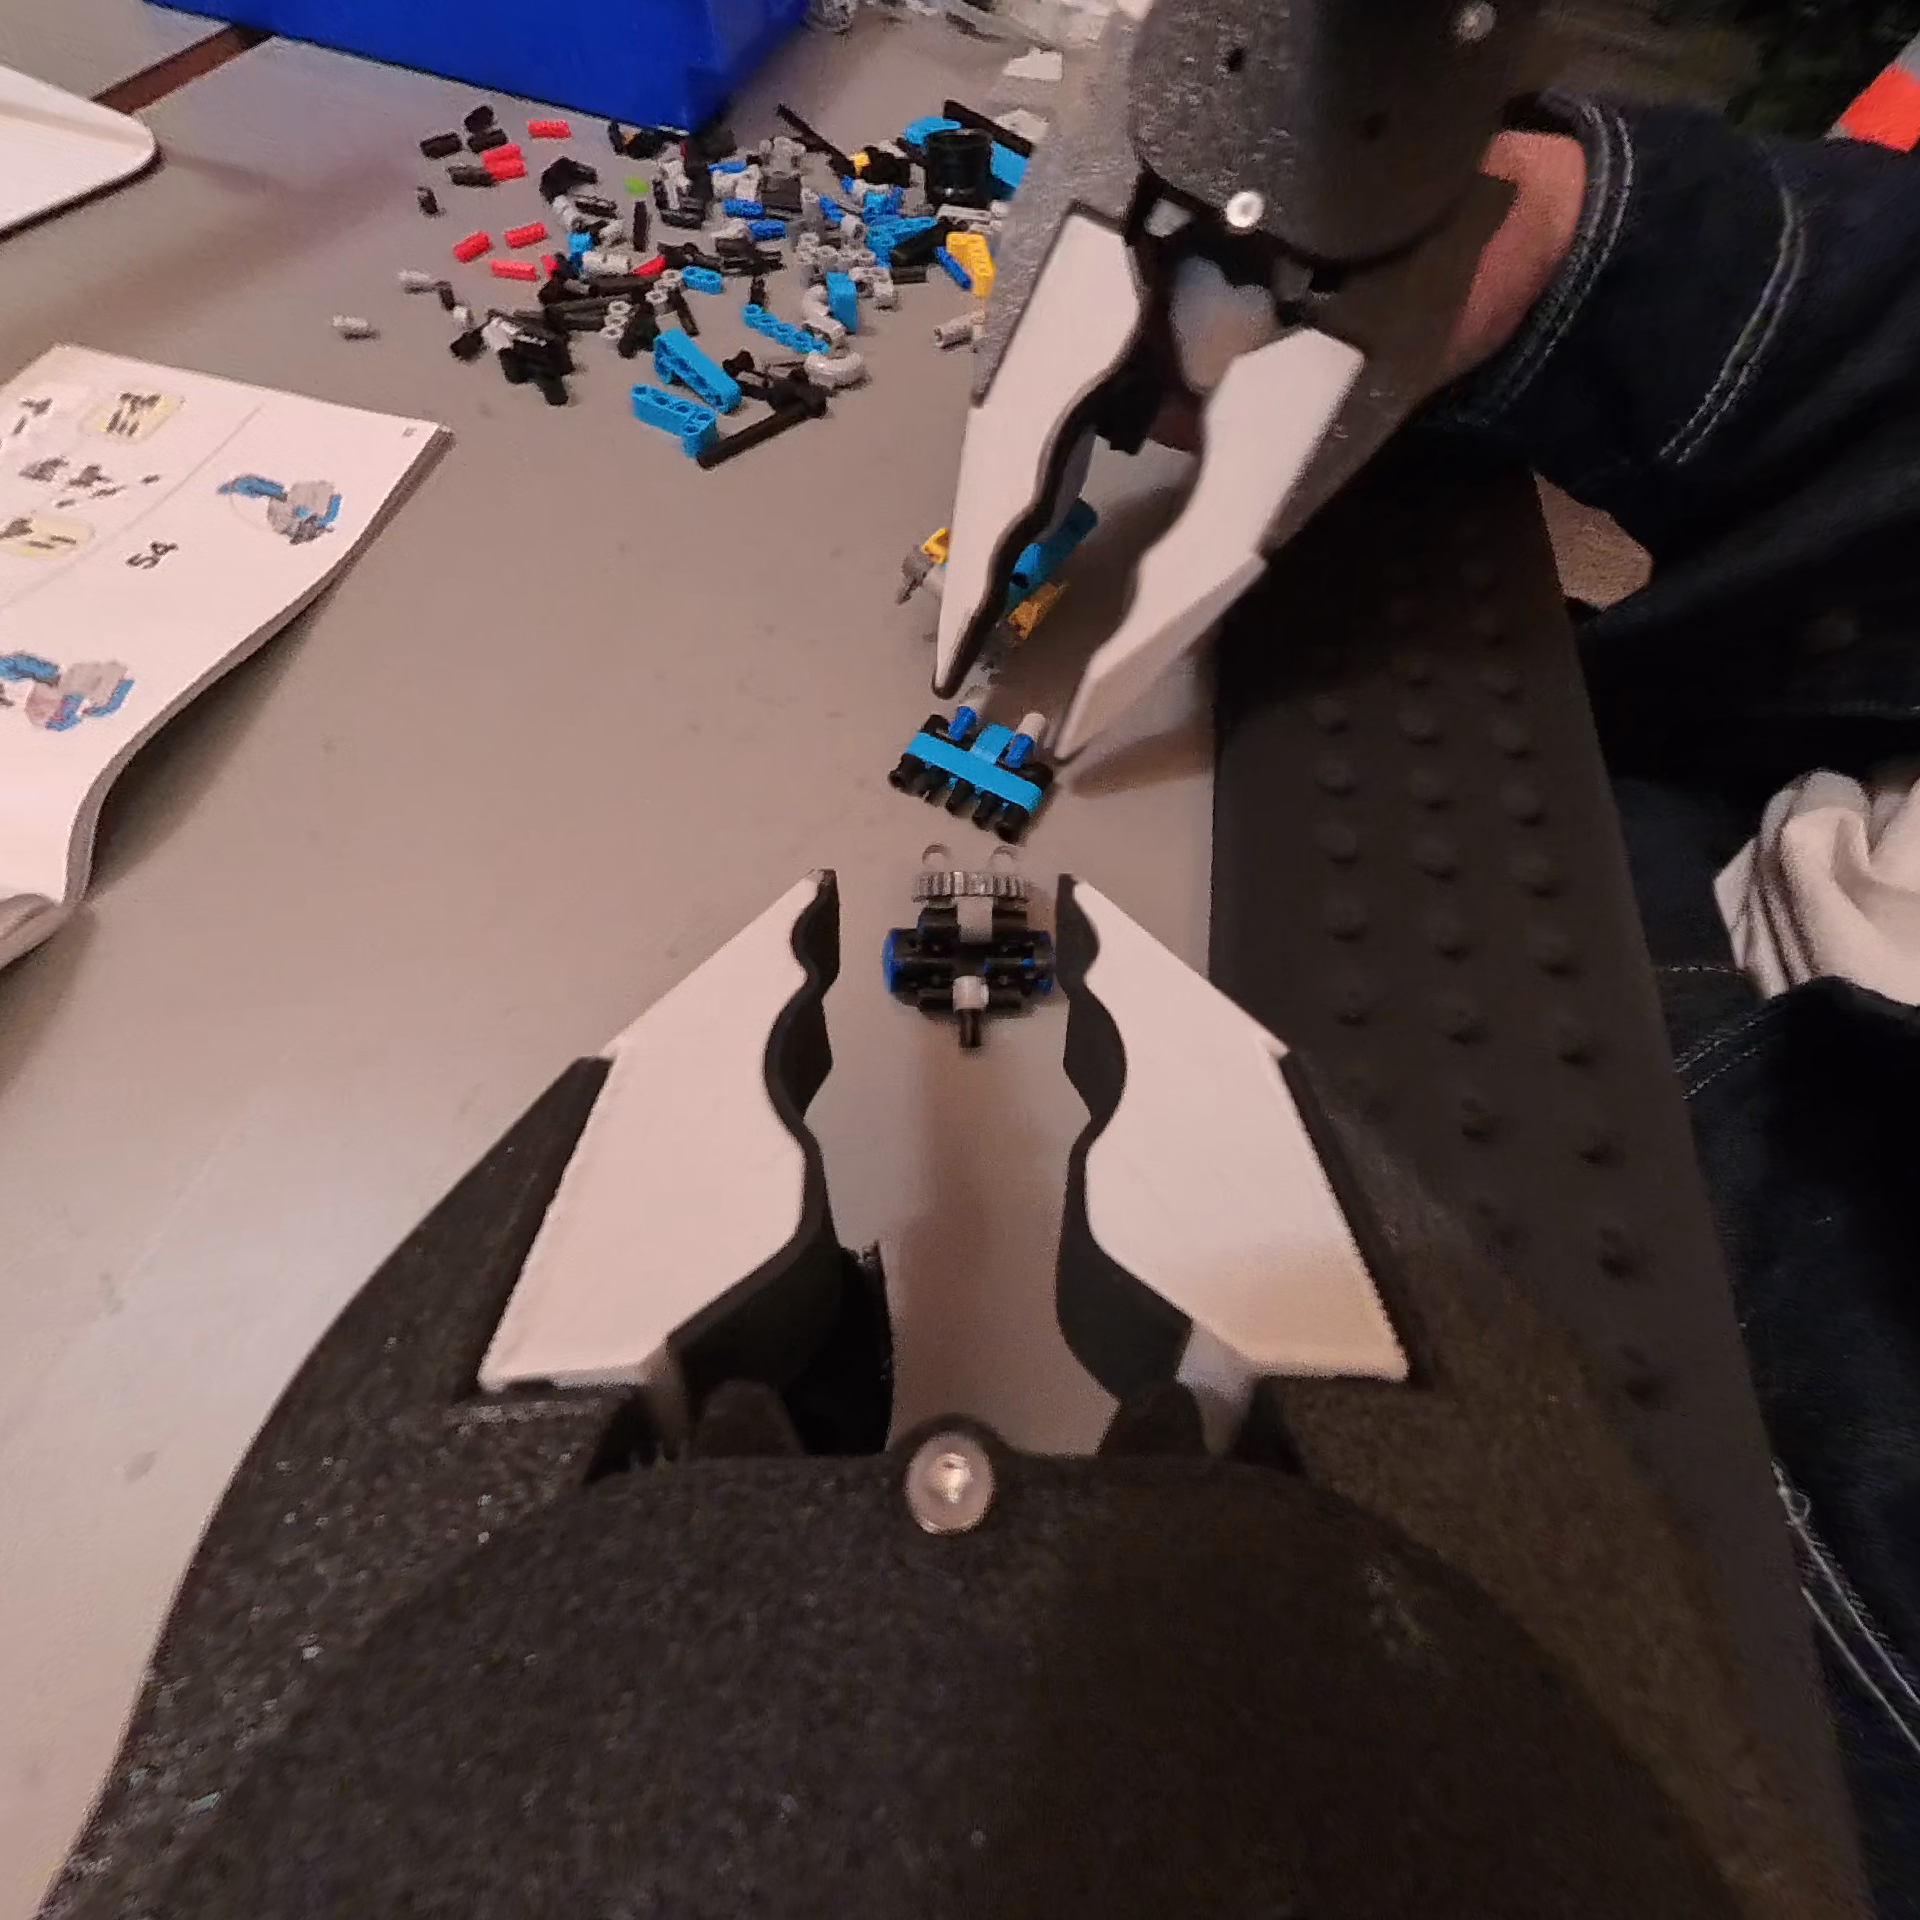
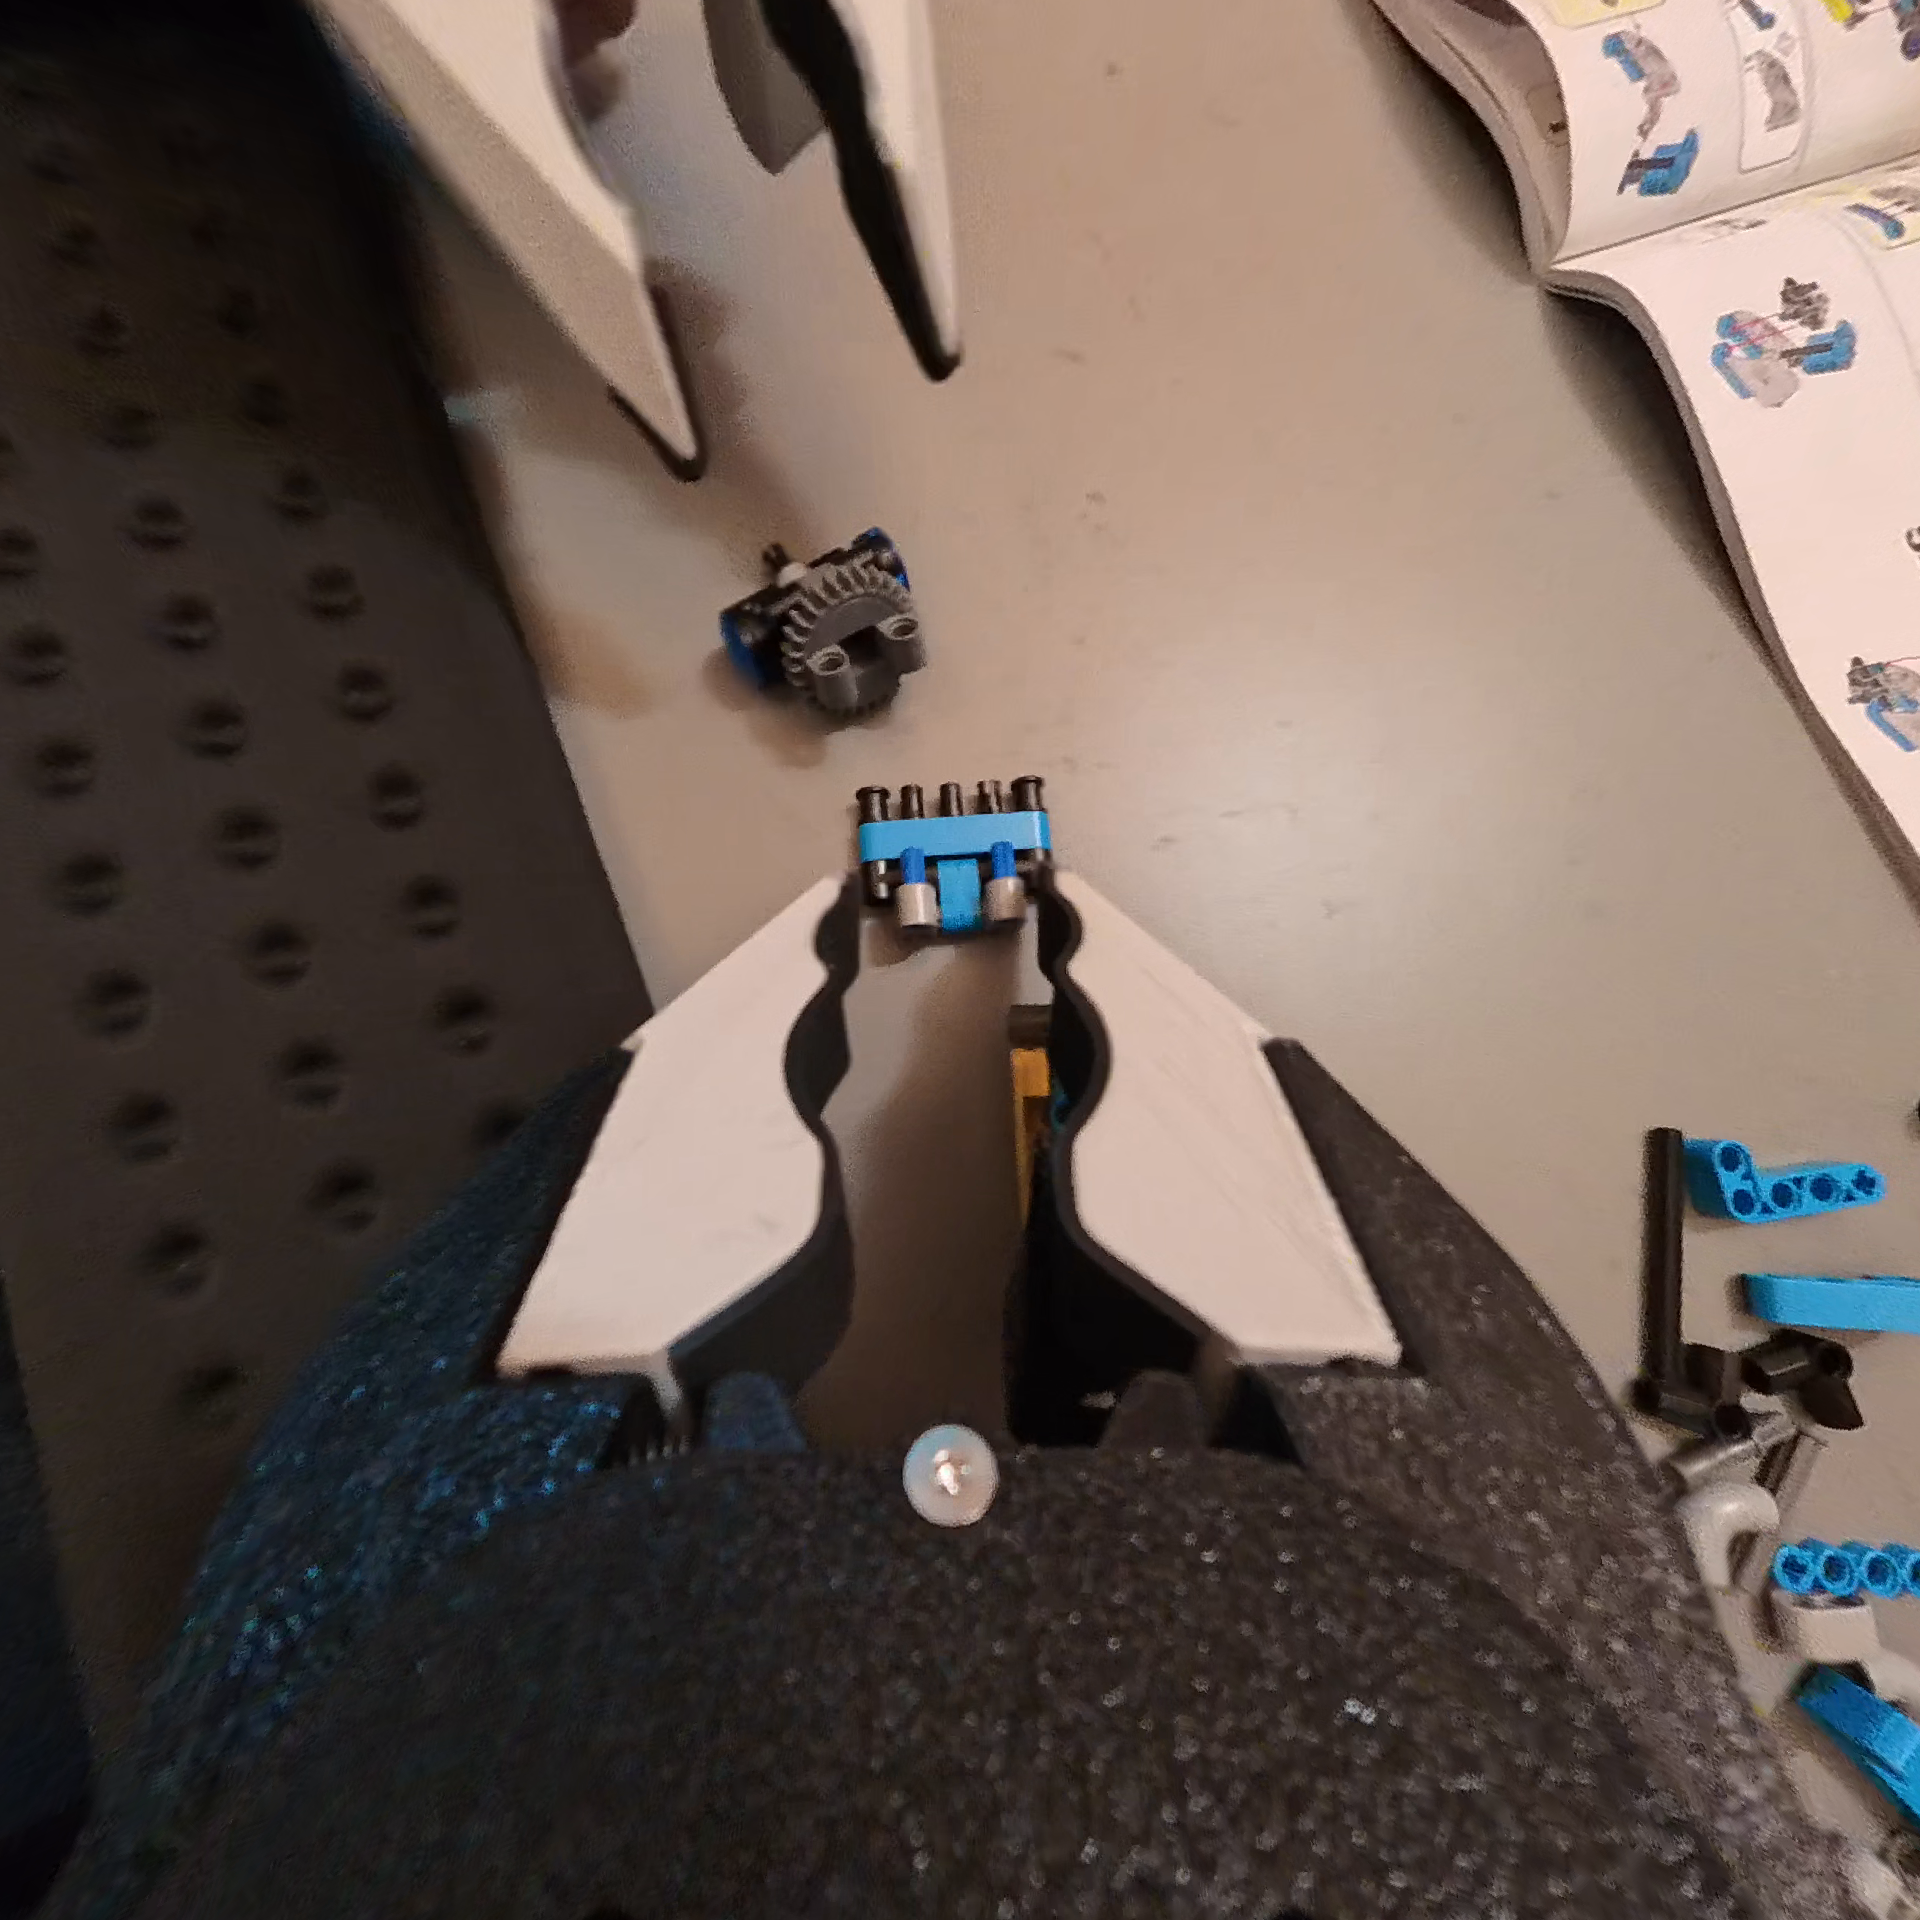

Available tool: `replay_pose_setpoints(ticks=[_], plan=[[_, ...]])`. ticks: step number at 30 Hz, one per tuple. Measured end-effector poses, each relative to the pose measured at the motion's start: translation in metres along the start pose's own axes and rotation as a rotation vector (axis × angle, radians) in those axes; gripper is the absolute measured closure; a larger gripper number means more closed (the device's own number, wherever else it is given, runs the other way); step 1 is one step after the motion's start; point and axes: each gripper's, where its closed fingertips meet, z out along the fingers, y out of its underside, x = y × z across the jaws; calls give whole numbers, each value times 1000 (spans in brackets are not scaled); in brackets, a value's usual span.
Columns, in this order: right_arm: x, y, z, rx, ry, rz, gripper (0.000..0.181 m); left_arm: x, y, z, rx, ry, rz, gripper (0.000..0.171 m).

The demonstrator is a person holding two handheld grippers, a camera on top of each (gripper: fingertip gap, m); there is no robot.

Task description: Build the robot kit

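Blue brick bar [image 2: 953,844] with black pegs lies flat on the grey table [image 1: 582,831], and we see it right at the tips of our right gripper [image 2: 948,896]. Those tongs are spread wide, one tip at each end of the bar, but we cannot tell if they touch it. Our left gripper [image 1: 945,894] is spread too, and the little black gear piece [image 1: 968,951] sits on the table in the gap between its tips, not pinched.

Bar and gear piece lie near each other with a thin strip of bare table between them. On one side, close by, runs the edge of a black bumpy mat [image 1: 1455,935]. On the other side the table is open as far as the open picture book [image 1: 156,582]. A heap of loose bricks [image 1: 727,270] lies farther off, by a blue box [image 1: 520,52]. A yellow and blue brick bit [image 1: 1039,582] lies under our right gripper.
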Motion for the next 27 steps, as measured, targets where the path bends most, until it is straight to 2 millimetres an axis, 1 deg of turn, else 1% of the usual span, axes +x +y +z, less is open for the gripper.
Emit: replay_pose_setpoints(ticks=[1, 2, 4, 5, 7, 9, 13, 17, 18, 20, 23, 24, 25, 27], plan=[[3, 0, 0, -1, 4, 7, 155, 3, -1, 1, 1, 10, 7, 130], [5, 0, 0, 0, 8, 10, 158, 6, 0, 3, -6, 24, 9, 129], [5, -1, 1, 4, 14, -6, 157, 7, 8, 8, -50, 15, 19, 124], [4, 0, 2, -6, 24, -26, 155, 7, 12, 11, -74, 8, 32, 119], [4, 0, 3, -18, 53, -59, 151, 6, 17, 16, -103, -16, 53, 116], [2, -2, 5, -15, 53, -68, 151, 11, 19, 22, -116, 3, 58, 117], [0, -3, 7, -18, 19, -37, 155, 6, 29, 32, -190, -48, 100, 129], [-2, -6, 9, -5, 31, -52, 158, 3, 25, 31, -180, -50, 79, 130], [-2, -8, 8, 1, 48, -59, 158, 1, 21, 28, -150, -49, 53, 130], [0, -15, 6, 44, 88, -72, 158, -6, 3, 15, -36, -33, -38, 130], [1, -25, 0, 118, 124, -76, 158, -11, -25, -11, 163, 72, -214, 130], [3, -26, -2, 132, 145, -84, 158, -9, -35, -20, 236, 128, -265, 130], [1, -27, -2, 144, 131, -89, 158, -6, -46, -29, 306, 198, -315, 131], [-7, -27, -1, 151, 61, -83, 158, -7, -62, -45, 430, 293, -409, 131]])
